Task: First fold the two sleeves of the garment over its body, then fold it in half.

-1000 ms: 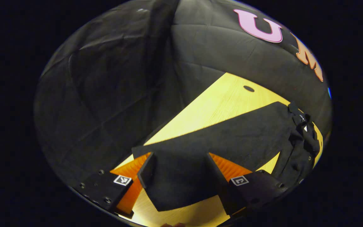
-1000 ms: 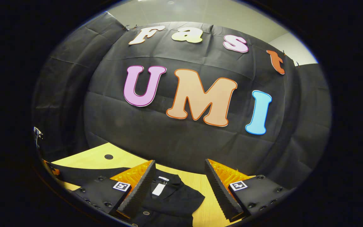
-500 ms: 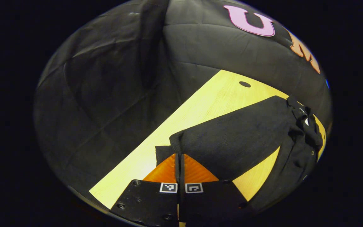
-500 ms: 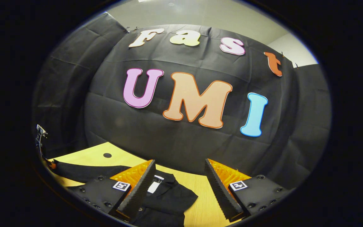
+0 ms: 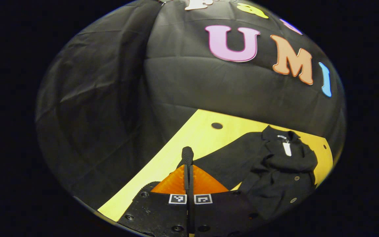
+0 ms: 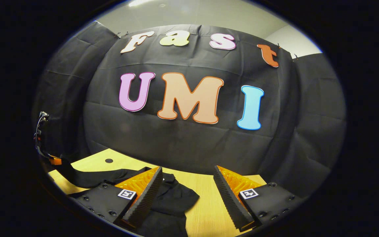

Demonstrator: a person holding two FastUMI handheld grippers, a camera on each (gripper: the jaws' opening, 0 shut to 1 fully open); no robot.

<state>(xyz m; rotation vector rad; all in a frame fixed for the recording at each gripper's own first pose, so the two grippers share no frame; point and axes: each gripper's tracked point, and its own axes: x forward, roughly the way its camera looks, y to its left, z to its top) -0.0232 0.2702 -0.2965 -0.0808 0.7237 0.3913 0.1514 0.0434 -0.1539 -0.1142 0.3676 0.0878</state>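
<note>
Left gripper view: left gripper (image 5: 189,171) clenched on the cuff of the sleeve (image 5: 224,161), lifted off the wooden table (image 5: 196,133). Better to carry it low and flat across the garment (image 5: 280,177), without twisting. Soft matte black cloth, buttons, collar with white tag.

Right gripper view: right gripper (image 6: 188,194) released, ridged pads wide apart, hovering over the crumpled garment.
</note>
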